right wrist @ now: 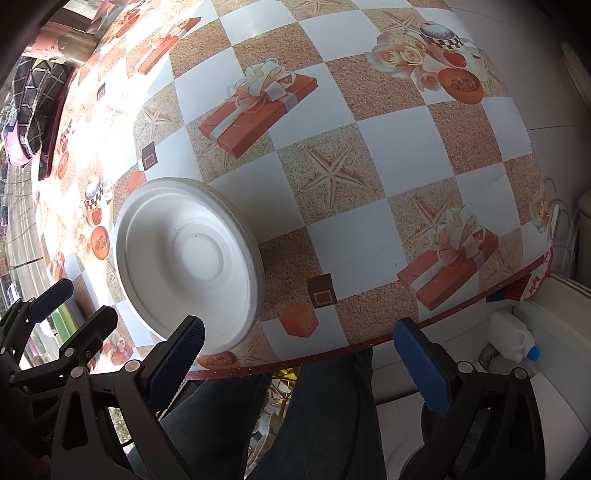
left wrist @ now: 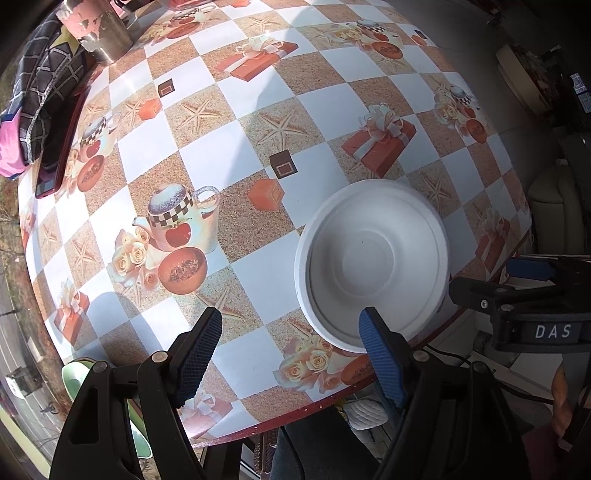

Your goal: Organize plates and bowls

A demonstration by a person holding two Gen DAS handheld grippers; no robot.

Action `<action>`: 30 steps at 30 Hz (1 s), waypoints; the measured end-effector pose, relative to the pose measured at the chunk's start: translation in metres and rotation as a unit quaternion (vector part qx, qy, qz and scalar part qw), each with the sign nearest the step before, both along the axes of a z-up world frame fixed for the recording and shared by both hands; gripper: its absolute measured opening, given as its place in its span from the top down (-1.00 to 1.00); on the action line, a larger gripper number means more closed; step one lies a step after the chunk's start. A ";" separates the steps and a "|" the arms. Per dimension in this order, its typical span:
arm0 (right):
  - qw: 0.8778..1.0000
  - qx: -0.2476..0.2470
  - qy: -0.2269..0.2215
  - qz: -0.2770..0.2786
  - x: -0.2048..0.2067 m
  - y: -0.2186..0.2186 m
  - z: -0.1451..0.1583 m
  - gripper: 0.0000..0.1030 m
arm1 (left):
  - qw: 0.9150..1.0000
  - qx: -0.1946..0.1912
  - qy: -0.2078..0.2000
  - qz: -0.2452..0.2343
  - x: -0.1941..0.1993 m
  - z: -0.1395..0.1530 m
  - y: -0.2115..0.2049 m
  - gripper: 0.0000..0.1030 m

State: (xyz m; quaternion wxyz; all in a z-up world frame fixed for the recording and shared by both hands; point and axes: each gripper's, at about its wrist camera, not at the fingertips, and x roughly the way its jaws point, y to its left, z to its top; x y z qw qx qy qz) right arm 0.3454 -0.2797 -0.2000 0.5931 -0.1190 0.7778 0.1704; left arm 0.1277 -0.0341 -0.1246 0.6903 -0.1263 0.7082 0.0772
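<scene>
A white foam bowl (left wrist: 373, 262) sits nested in a white foam plate near the table's front edge. In the right wrist view the same stack (right wrist: 188, 254) lies at the lower left. My left gripper (left wrist: 291, 325) hovers open above the table, its right finger over the stack's near rim, nothing between the pads. My right gripper (right wrist: 299, 336) is open too, above the table edge just right of the stack, holding nothing. In the left wrist view the right gripper (left wrist: 517, 295) shows at the right edge, beside the stack.
The table (left wrist: 258, 122) wears a checkered cloth printed with gifts and teapots. A metal cup (left wrist: 103, 33), a dark plaid cloth (left wrist: 44, 92) and a red phone (left wrist: 59, 144) lie at the far left. A green dish (left wrist: 77, 376) sits below the table's front left edge. A white jug (right wrist: 511, 339) stands on the floor.
</scene>
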 end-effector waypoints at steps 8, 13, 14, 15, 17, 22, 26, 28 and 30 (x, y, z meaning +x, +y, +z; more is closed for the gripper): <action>1.000 0.000 0.005 -0.001 0.003 0.002 -0.003 -1.00 | 1.000 0.006 0.001 -0.002 0.003 0.001 0.002 -0.55; 1.000 0.002 0.005 -0.001 0.003 0.004 -0.001 -1.00 | 1.000 0.009 0.002 -0.002 0.003 0.001 0.004 -0.55; 1.000 0.002 0.006 -0.001 0.003 0.004 -0.002 -1.00 | 1.000 0.010 0.002 -0.002 0.003 0.002 0.004 -0.55; 1.000 0.002 0.007 -0.003 0.003 0.003 -0.002 -1.00 | 1.000 0.011 0.002 -0.003 0.004 0.002 0.004 -0.55; 1.000 0.001 0.008 -0.004 0.002 0.002 -0.002 -1.00 | 1.000 0.012 0.002 -0.004 0.004 0.002 0.004 -0.55; 1.000 -0.001 0.010 -0.006 0.000 0.000 -0.005 -1.00 | 1.000 0.010 0.006 -0.009 0.005 -0.002 0.000 -0.55; 1.000 -0.007 0.018 -0.006 -0.002 -0.001 -0.011 -1.00 | 1.000 0.009 0.015 -0.021 0.008 -0.008 -0.007 -0.55; 1.000 -0.010 0.019 -0.004 -0.003 0.000 -0.013 -1.00 | 0.999 0.009 0.017 -0.027 0.011 -0.011 -0.011 -0.55; 1.000 -0.012 0.019 -0.002 -0.002 0.000 -0.014 -1.00 | 0.999 0.010 0.020 -0.030 0.014 -0.015 -0.015 -0.55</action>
